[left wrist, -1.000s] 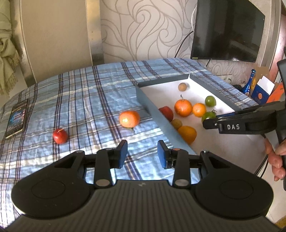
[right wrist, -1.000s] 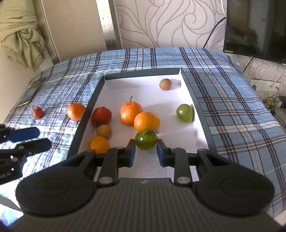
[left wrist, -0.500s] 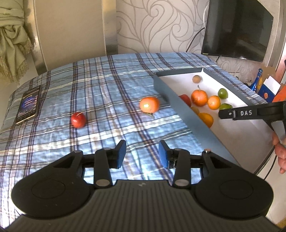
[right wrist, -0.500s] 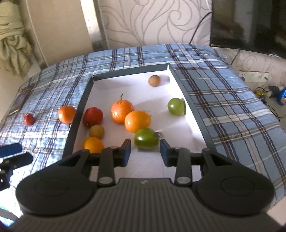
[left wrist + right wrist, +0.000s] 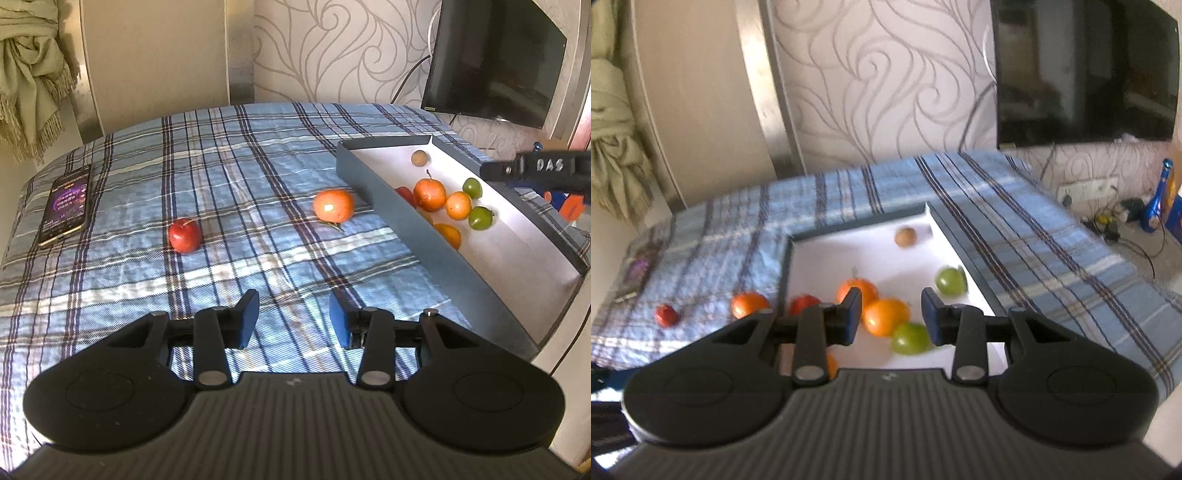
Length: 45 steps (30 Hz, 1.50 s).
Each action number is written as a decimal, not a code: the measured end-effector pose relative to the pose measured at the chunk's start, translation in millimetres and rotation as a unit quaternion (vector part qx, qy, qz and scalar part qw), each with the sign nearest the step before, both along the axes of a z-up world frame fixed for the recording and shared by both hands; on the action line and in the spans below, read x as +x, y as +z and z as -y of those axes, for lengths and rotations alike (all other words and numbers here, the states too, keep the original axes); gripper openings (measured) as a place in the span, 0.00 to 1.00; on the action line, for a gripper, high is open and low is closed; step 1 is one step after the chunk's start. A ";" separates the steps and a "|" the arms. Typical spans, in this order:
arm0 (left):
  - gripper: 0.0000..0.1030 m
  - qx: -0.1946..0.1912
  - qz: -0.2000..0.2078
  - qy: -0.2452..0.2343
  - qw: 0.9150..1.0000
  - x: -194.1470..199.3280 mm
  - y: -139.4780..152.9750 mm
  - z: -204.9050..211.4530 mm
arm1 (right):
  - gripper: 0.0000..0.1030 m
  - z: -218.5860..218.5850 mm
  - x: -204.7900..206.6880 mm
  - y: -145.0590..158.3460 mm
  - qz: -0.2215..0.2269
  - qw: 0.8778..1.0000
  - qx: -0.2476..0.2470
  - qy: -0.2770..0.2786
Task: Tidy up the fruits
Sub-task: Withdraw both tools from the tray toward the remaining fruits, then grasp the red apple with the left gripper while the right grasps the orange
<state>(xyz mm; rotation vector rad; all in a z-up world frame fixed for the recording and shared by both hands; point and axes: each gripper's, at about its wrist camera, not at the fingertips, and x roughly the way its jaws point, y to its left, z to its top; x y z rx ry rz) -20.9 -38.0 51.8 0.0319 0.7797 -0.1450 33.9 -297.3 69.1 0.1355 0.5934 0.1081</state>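
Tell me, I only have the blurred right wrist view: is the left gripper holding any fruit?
Observer: No, the left gripper is open, with nothing between its fingers.
Operator: What's lying at the bedspread's left edge?
Observer: A phone, screen lit, lying flat.
Operator: Does the small red fruit have a stem?
Observer: Yes, a short stem on top.

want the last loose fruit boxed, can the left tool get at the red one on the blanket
Probably yes: the left tool is open and empty, and only bare blanket lies between it and the red fruit.
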 end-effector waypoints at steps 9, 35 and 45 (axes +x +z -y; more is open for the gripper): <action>0.46 0.015 0.011 0.017 1.000 22.9 -6.6 -29.5 | 0.37 -45.8 -4.1 12.1 0.003 0.998 0.009 0.060; 0.47 0.030 0.030 -0.006 0.999 79.7 -33.1 -73.8 | 0.38 -146.6 50.4 -36.1 -0.098 0.990 -0.067 0.073; 0.44 0.018 0.029 -0.015 0.999 82.0 -38.2 -78.0 | 0.38 -157.2 54.6 -37.3 -0.084 0.991 -0.079 0.064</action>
